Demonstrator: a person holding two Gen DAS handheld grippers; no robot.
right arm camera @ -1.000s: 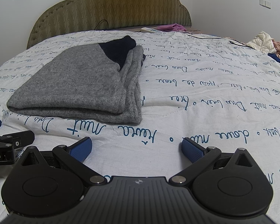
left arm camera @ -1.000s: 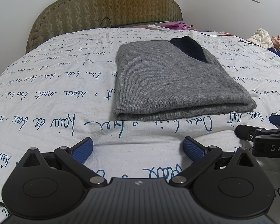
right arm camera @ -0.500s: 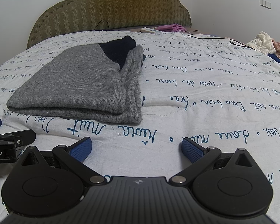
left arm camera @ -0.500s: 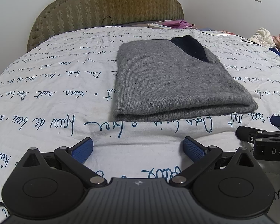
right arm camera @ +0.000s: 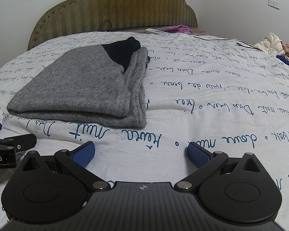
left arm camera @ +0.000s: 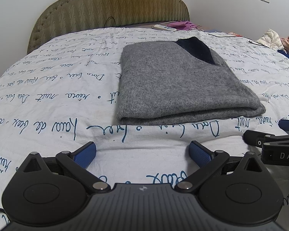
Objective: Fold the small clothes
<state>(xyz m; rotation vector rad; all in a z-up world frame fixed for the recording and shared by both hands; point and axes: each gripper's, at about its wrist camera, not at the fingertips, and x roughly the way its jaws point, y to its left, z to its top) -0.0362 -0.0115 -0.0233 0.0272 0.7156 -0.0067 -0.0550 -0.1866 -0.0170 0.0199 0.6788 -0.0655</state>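
Observation:
A grey knit sweater (left arm camera: 175,84) with a dark navy part at its far end lies folded into a flat rectangle on the white bed cover. It also shows in the right wrist view (right arm camera: 82,88), at the left. My left gripper (left arm camera: 142,152) is open and empty, just in front of the sweater's near edge. My right gripper (right arm camera: 140,152) is open and empty, in front of and to the right of the sweater. Each gripper shows at the edge of the other's view.
The bed cover (left arm camera: 48,100) is white with blue script. An olive padded headboard (left arm camera: 109,5) stands at the back. A white remote (left arm camera: 163,28) and pink cloth (left arm camera: 181,24) lie near it. A black cable (right arm camera: 221,39) and a pile of clothes (right arm camera: 273,44) lie at the far right.

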